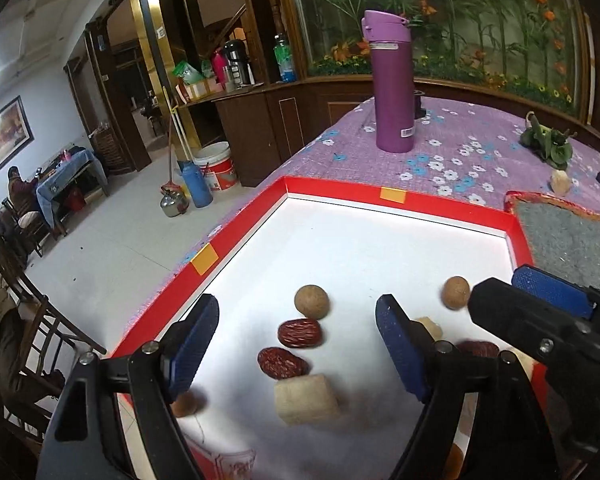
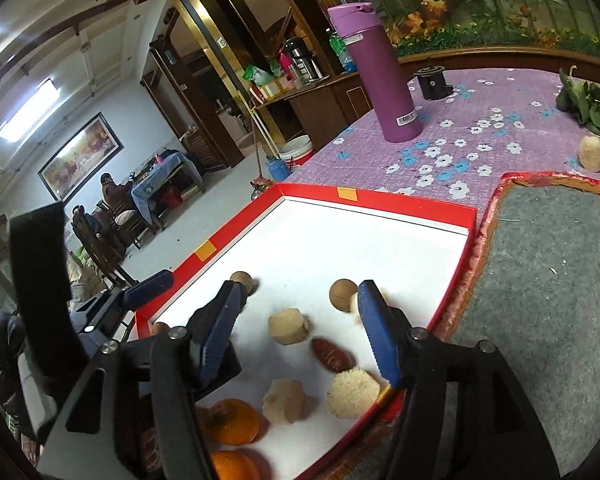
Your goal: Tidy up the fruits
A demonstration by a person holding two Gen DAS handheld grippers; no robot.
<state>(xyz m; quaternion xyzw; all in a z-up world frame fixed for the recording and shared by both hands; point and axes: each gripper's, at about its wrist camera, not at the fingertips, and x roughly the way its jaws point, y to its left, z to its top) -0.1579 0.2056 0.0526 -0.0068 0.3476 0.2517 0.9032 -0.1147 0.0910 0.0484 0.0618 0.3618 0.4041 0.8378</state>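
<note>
A red tray [image 1: 340, 189] with a white floor holds the fruit. Between my left gripper's [image 1: 296, 303] open blue fingers lie a round brown longan [image 1: 311, 301], two red dates [image 1: 300, 332] and a pale chunk [image 1: 306, 398]. A second longan [image 1: 455, 292] sits right beside my right gripper [image 1: 496, 286]. In the right wrist view my right gripper [image 2: 300, 286] is open and holds nothing, hovering over a pale chunk [image 2: 289, 326], a date [image 2: 332, 354], a longan [image 2: 343, 294] and a fluffy pale ball [image 2: 352, 392]. Two tangerines [image 2: 232, 420] lie at the tray's [image 2: 420, 202] near edge.
A purple flask [image 1: 392, 80] stands on the flowered cloth beyond the tray. A grey mat [image 2: 540, 280] borders the tray on the right. Leafy greens [image 2: 588, 106] and a stray pale chunk [image 2: 591, 153] lie farther back. People sit on chairs left of the table.
</note>
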